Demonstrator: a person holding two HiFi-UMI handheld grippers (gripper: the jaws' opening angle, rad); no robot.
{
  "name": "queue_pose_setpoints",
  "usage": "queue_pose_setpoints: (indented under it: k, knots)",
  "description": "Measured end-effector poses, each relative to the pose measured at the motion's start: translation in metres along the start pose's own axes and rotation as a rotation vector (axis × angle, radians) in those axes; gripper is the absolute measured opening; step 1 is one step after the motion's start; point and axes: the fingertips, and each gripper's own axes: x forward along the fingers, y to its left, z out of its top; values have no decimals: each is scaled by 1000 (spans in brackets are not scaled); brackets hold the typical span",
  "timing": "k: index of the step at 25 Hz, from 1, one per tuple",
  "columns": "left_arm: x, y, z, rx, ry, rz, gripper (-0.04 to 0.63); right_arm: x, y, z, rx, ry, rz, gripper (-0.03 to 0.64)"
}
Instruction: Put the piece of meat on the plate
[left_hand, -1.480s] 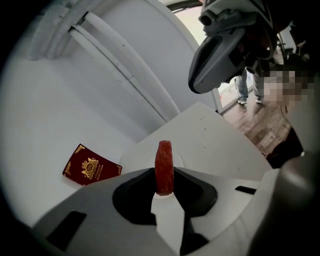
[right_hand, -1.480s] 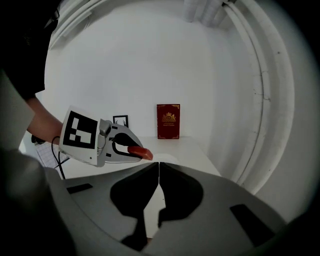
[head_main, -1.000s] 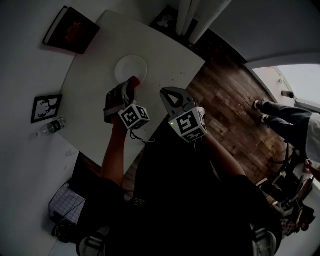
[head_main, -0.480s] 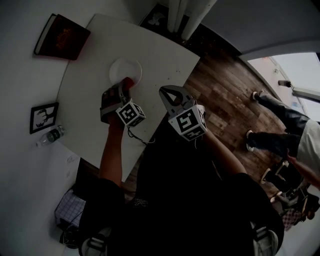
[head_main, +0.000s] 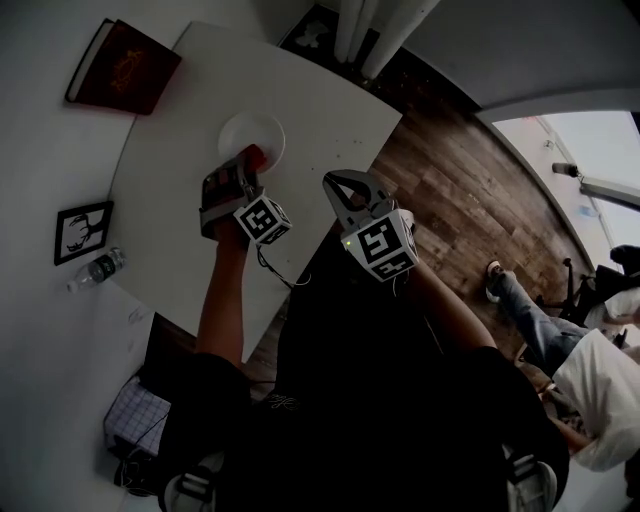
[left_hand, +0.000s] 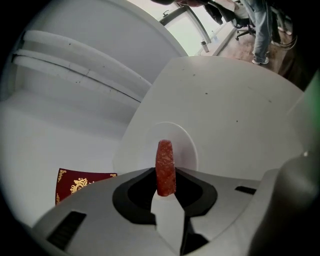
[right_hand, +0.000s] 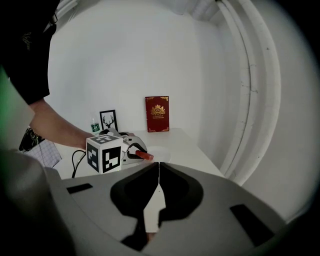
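The right gripper (right_hand: 159, 165), jaws pressed together and empty, hangs at the tabletop's (head_main: 330, 100) near edge. The left gripper (left_hand: 165, 176) pinches the meat (left_hand: 165, 162) upright over the plate's (left_hand: 187, 145) near rim, mid-tabletop. A book (head_main: 122, 65) stands at a far corner.

The left gripper (left_hand: 166, 186) hides the near rim of the plate (left_hand: 186, 148)

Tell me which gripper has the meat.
The left gripper: the red piece of meat is clamped between its jaws; the right gripper is shut and empty.
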Motion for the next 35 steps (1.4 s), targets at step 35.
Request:
queue_pose_setpoints:
  k: [35]
  knots:
    - [26, 19, 5, -148, -3, -110, 122, 0, -6, -1, 22, 30, -18, 23]
